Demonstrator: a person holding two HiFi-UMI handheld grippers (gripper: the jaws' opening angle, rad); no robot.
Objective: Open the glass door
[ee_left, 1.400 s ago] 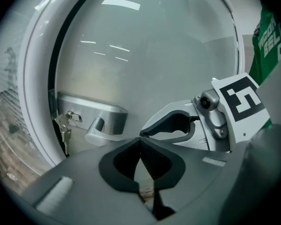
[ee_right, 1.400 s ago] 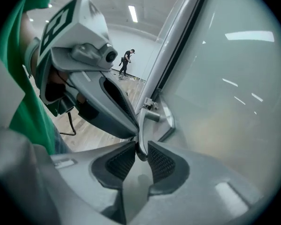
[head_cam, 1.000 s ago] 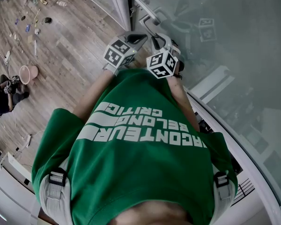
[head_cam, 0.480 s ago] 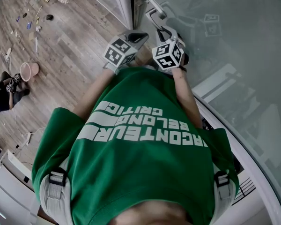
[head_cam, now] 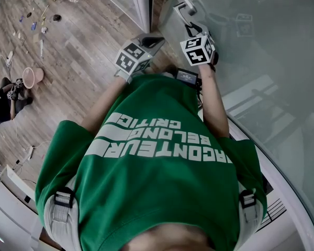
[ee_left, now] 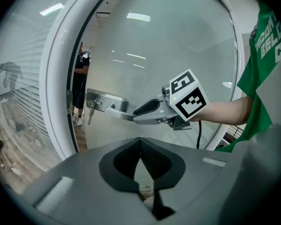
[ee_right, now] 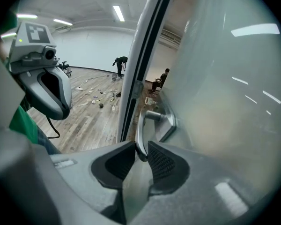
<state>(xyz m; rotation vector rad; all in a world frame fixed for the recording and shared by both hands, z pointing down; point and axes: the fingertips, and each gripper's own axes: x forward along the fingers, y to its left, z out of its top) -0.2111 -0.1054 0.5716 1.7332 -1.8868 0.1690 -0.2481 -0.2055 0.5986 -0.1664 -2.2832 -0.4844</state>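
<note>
**Head view:** A wooden floor [head_cam: 78,61] scattered with small clutter lies to the left of the door handle [head_cam: 184,7], and the glass door [head_cam: 261,35] fills everything to its right. The white door frame [head_cam: 138,4] stands just left of the handle. The right gripper [head_cam: 192,29] reaches up to the handle, while the left gripper [head_cam: 154,40] hangs below and left of it, apart from the door.

**Left gripper view:** The left gripper [ee_left: 143,170] has its pads drawn together on nothing. Beyond it, the right gripper [ee_left: 147,109] meets the free end of the handle [ee_left: 113,110].

**Right gripper view:** The right gripper [ee_right: 140,154] is clamped on the handle's lever [ee_right: 139,130], with the frame [ee_right: 140,55] just to its left. By my reading the grasp is made, but the swing is barely begun or not begun; I cannot tell whether the latch has cleared. The floor on the person's side of the handle gives room to step back, though the person's body stands close to the door.
</note>
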